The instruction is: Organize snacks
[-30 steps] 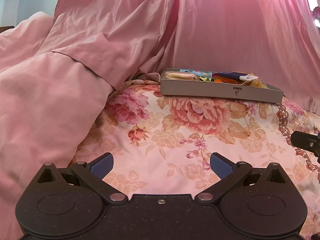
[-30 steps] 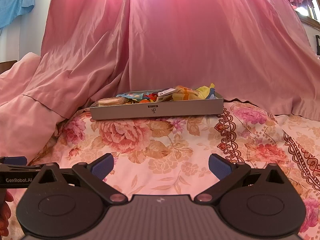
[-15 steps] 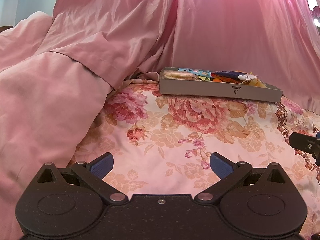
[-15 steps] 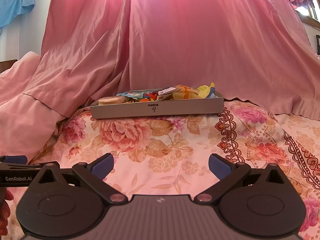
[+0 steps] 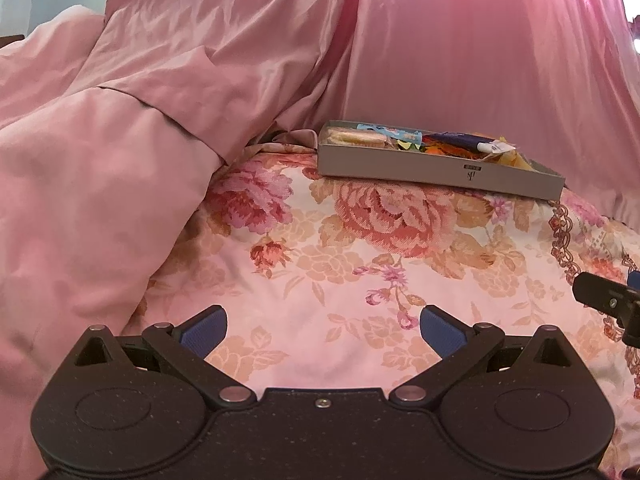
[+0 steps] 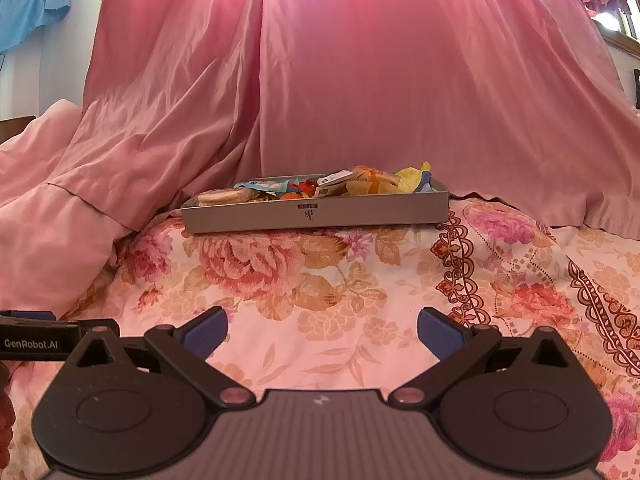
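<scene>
Snacks (image 6: 320,188) lie heaped in a grey tray (image 6: 248,220) far back on the floral bedspread (image 6: 320,280), apparently already gathered, while both the left gripper (image 5: 322,328) and right gripper (image 6: 322,326) hover wide open and empty, well short of it.

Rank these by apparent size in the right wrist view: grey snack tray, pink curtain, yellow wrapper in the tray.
1. pink curtain
2. grey snack tray
3. yellow wrapper
The curtain hangs farther back yet looks largest, so the order is safe.

Grey box (image 6: 316,216); bedspread (image 6: 320,280) — pink floral
</scene>
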`<action>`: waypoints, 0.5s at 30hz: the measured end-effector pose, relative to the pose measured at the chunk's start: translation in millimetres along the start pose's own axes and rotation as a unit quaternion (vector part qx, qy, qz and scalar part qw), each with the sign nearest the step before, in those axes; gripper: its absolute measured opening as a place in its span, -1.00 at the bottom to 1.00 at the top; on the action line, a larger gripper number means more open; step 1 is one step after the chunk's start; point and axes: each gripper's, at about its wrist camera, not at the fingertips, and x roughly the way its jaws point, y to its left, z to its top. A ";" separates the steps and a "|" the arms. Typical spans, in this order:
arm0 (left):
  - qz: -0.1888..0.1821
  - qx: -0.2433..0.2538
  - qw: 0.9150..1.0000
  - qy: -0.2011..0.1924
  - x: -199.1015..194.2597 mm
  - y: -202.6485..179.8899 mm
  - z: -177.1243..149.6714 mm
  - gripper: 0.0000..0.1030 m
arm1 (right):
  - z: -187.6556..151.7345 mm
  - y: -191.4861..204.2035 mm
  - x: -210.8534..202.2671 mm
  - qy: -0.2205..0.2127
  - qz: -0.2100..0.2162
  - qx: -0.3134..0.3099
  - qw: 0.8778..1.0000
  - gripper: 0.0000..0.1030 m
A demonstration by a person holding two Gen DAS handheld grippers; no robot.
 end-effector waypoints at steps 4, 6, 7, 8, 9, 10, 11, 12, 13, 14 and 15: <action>0.002 0.003 1.000 0.002 0.4 -0.4 0.0 0.98 | 0.3 0.4 1.1 0.002 -0.002 0.000 1.000 1.00; 0.003 0.005 1.000 0.002 0.4 -0.7 -0.2 0.98 | 0.9 -0.3 1.7 0.003 -0.002 0.000 1.000 1.00; 0.003 0.004 1.000 0.002 0.5 -0.8 -0.2 0.98 | 0.9 -0.2 1.6 0.003 -0.002 0.000 1.000 1.00; 0.003 0.004 1.000 0.002 0.6 -0.7 -0.3 0.98 | 0.8 -0.2 1.5 0.003 -0.002 0.000 1.000 1.00; 0.003 0.003 1.000 0.003 0.6 -0.9 -0.3 0.98 | 0.9 -0.1 1.6 0.003 -0.002 0.000 1.000 1.00; 0.004 0.003 1.000 0.003 0.7 -0.8 -0.4 0.98 | 0.6 -0.2 1.4 0.003 -0.002 0.000 1.000 1.00; 0.004 0.004 1.000 0.004 0.6 -0.8 -0.7 0.98 | 0.8 0.2 1.4 0.003 -0.002 0.000 1.000 1.00; 0.006 0.004 1.000 0.005 1.1 -1.0 -0.7 0.98 | 0.6 0.1 1.0 0.003 -0.002 0.000 1.000 1.00; 0.008 0.006 1.000 0.005 1.0 -1.3 -1.1 0.98 | 0.8 0.1 1.4 0.003 -0.003 0.000 1.000 1.00; 0.009 0.008 1.000 0.006 0.9 -1.3 -1.4 0.98 | 0.6 0.1 1.1 0.003 -0.003 -0.001 1.000 1.00; 0.009 0.009 1.000 0.006 1.4 -0.6 -1.4 0.98 | 0.4 0.3 1.0 0.003 -0.005 -0.002 1.000 1.00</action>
